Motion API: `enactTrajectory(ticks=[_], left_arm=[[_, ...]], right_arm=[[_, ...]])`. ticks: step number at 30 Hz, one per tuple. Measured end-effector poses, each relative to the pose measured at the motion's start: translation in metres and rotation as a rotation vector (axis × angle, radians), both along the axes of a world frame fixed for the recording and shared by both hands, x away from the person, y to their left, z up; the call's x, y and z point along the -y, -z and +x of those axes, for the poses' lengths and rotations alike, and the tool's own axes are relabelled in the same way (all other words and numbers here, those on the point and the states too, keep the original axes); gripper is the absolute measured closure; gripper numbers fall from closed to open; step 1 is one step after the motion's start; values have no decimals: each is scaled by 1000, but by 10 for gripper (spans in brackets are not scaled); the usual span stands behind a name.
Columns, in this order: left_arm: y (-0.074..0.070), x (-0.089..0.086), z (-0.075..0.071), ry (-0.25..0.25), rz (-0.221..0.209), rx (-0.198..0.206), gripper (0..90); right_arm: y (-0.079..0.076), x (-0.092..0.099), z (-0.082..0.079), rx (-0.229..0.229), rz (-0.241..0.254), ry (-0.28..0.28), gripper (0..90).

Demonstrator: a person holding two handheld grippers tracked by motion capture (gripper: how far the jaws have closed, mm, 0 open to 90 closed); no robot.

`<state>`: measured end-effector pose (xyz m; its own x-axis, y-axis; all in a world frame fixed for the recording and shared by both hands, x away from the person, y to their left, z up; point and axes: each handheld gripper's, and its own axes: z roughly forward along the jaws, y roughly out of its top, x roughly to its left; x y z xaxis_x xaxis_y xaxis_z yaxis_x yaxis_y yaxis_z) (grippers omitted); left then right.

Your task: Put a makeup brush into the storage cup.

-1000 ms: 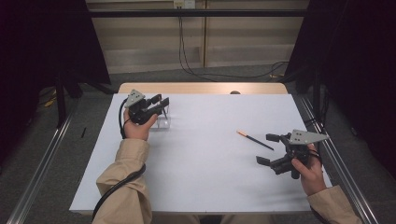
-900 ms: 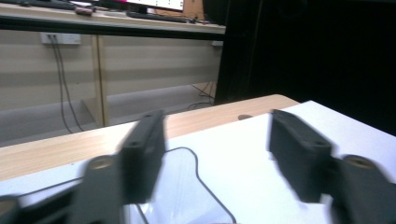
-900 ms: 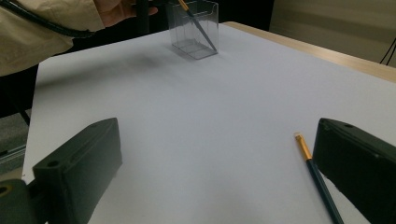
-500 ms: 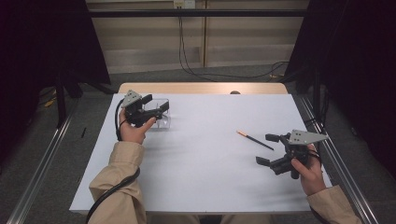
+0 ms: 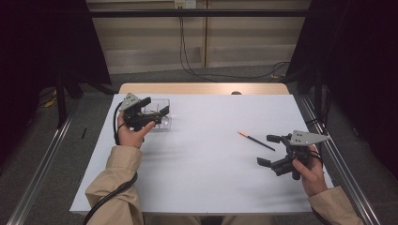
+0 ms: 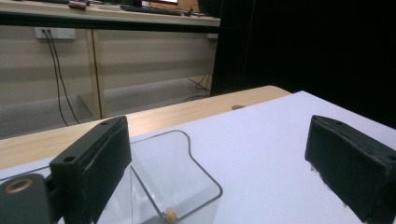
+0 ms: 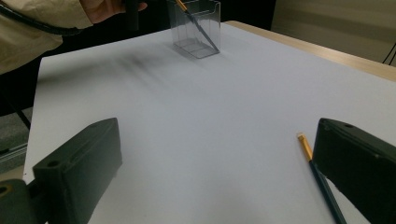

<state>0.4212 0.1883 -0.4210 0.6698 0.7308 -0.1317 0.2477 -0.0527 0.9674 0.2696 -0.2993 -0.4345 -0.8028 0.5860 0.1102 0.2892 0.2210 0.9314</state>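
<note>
A clear plastic box (image 5: 161, 117) stands at the far left of the white table (image 5: 202, 183). In the right gripper view a pencil (image 7: 198, 23) leans inside that box (image 7: 205, 32). My left gripper (image 5: 156, 106) hovers over the box, open; its jaws have just been opening and nothing is between them. From the left gripper view the box (image 6: 187, 172) lies under my left gripper (image 6: 219, 154), with the pencil's end (image 6: 171, 215) at its bottom. A second pencil (image 5: 256, 140) lies on the table right of centre. My right gripper (image 5: 265, 150) rests open just beside it; this pencil (image 7: 314, 175) lies next to the right jaw.
A bare wooden strip (image 5: 202, 88) runs along the table's far edge. Metal rails (image 5: 42, 164) flank the table on both sides. Cables (image 5: 187, 51) hang down the wall behind. White table surface stretches between the two hands.
The left gripper's jaws have spread wide above the clear box, and the left hand has drawn back slightly. The right hand and the loose pencil have stayed where they were.
</note>
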Motion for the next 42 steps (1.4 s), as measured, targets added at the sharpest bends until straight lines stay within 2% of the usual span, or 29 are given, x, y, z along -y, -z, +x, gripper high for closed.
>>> enactTrajectory(ticks=[9, 18, 27, 30, 34, 38, 42], left_arm=[[0, -2, -8, 31, -2, -10, 45], [-1, -5, -18, 64, -18, 4, 31], [-2, -8, -32, 102, -27, 17, 9], [-2, -11, -38, 101, -27, 15, 7], [-1, -13, -45, 121, -17, 19, 4], [1, -16, -50, 126, -39, 13, 4], [4, -18, -56, 139, -31, 22, 4]], right_arm=[[1, -1, 0, -1, -4, -2, 7], [1, 0, 1, -2, -1, -3, 7], [0, -1, 1, 1, -2, -3, 7], [1, -2, 2, -1, -1, -6, 7], [1, -3, 2, 0, -6, -11, 7], [0, -3, 2, 2, -3, -9, 7], [0, -3, 2, 5, -5, -9, 7]])
